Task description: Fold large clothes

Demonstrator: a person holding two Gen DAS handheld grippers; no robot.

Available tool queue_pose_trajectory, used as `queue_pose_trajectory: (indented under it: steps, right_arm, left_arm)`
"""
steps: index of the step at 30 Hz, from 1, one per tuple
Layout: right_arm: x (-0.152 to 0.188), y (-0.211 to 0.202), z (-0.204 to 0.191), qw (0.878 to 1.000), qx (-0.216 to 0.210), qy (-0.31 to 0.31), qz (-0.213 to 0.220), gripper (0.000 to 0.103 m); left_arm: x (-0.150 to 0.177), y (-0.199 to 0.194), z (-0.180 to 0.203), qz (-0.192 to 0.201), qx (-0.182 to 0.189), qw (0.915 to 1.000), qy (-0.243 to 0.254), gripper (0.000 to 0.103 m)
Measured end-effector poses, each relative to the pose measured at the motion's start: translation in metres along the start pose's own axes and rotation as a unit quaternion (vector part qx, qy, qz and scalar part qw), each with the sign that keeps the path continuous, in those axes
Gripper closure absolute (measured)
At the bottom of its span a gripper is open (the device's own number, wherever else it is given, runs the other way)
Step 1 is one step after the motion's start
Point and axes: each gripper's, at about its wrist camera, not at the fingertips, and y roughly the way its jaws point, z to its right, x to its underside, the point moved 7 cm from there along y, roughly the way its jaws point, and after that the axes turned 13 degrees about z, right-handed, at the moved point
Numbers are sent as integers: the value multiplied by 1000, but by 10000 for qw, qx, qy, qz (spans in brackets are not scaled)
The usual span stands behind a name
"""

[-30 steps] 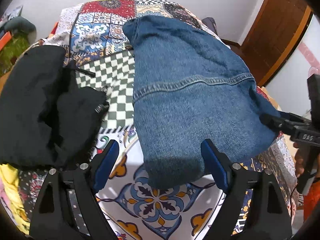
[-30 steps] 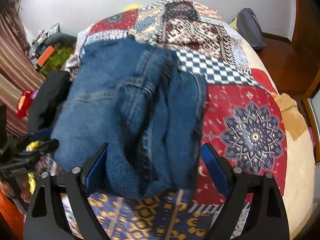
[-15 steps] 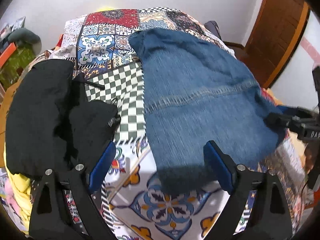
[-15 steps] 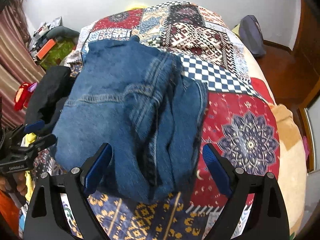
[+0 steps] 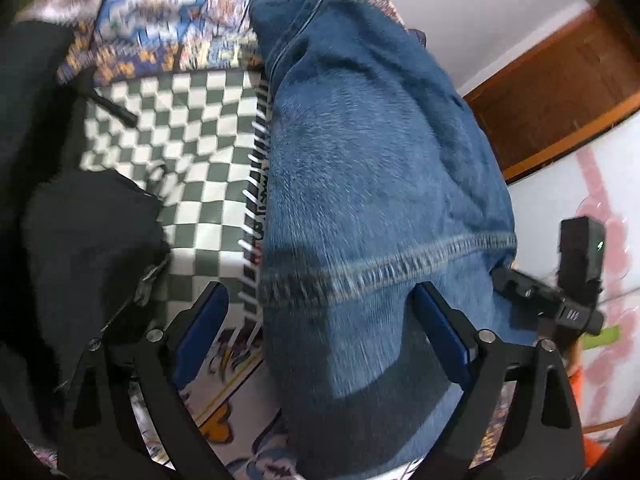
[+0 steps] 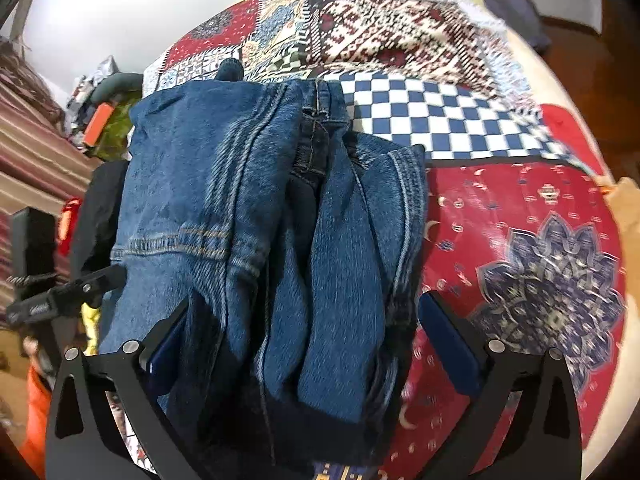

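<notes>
A pair of blue jeans [image 5: 372, 184] lies folded in a thick bundle on a patchwork bedspread [image 5: 192, 128]. In the right wrist view the jeans [image 6: 256, 208] show stacked layers and the waistband at the far end. My left gripper [image 5: 320, 316] is open, its jaws straddling the near end of the bundle. My right gripper [image 6: 304, 340] is open too, jaws on either side of the jeans' near end. Each gripper shows at the edge of the other's view: the right one [image 5: 560, 304] and the left one [image 6: 52, 300].
A pile of black clothes [image 5: 72, 232] lies left of the jeans on the bed. A wooden door [image 5: 560, 100] stands at the right. Clutter with an orange item [image 6: 98, 122] sits beyond the bed's far left. A dark bag [image 6: 512, 4] lies at the bed's far right corner.
Both grippers have moved forward and lower onto the jeans; the bundle now fills the space between each pair of open jaws. The jeans look much the same in shape.
</notes>
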Motion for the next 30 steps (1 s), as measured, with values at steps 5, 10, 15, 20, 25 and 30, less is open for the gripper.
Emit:
queue_pose_trajectory:
  steps: [5, 10, 15, 20, 25, 30]
  right_arm:
    - [-5, 14, 5, 9982, -416, 372, -238, 0]
    - [-8, 21, 3, 9959, -700, 506, -282, 0]
    - [-6, 19, -8, 9949, -838, 488, -269, 7]
    - [-9, 10, -17, 9941, -899, 521, -306, 46]
    - [-18, -9, -35, 9970, -714, 231, -190, 66]
    - [-36, -37, -75, 9972, -742, -101, 71, 68]
  left_arm:
    - [-6, 18, 11, -118, 159, 9995, 233, 9]
    - [-8, 30, 23, -142, 393, 9990, 165, 8]
    - [-15, 37, 31, -153, 685, 9974, -148, 13]
    - [-16, 20, 29, 40, 581, 9979, -269, 46]
    - [-24, -12, 55, 445, 452, 9979, 98, 63]
    - [-42, -65, 69, 828, 518, 9950, 203, 65]
